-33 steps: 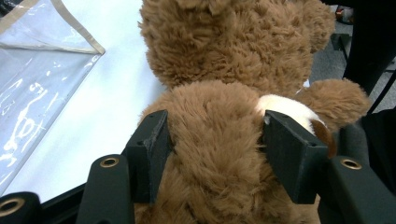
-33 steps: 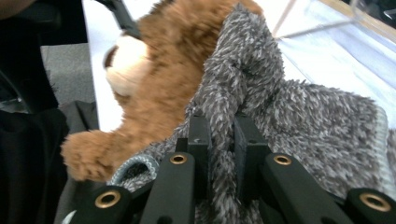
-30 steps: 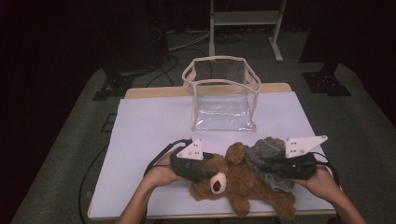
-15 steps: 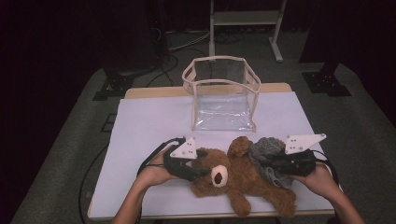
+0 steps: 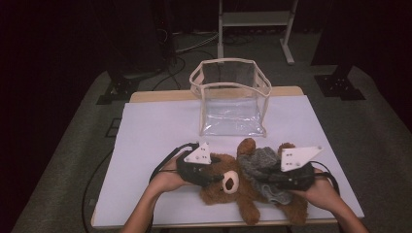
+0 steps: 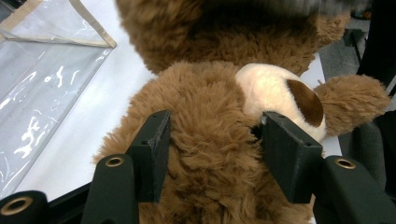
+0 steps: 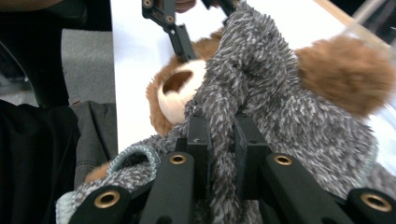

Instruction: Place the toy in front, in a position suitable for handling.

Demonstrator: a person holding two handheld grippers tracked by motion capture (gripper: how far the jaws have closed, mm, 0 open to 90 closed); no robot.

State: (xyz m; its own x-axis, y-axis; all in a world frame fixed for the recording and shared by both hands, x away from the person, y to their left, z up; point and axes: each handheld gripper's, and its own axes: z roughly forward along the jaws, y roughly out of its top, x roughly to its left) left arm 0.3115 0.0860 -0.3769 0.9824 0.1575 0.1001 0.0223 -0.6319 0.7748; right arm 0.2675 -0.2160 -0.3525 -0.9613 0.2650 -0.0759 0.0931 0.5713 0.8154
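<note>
**Brown bear, grey sweater, both grippers on**

Brown plush fills the near edge of the white table point(image 5: 155, 131): the teddy bear point(image 6: 210, 116) lies there on its back. The left gripper point(image 6: 215, 140) has just been closing, its jaws pressing the bear's head. The right gripper point(image 7: 219, 135) pinches a fold of the grey knitted sweater point(image 7: 280, 107). A clear bag point(image 5: 233, 104) stands farther off. No readable writing shows.

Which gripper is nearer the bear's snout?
Left. The left gripper clamps the bear's head right beside the snout, jaws having just been closing on the fur. The right gripper is farther off, shut on a fold of the grey sweater on the body.
</note>
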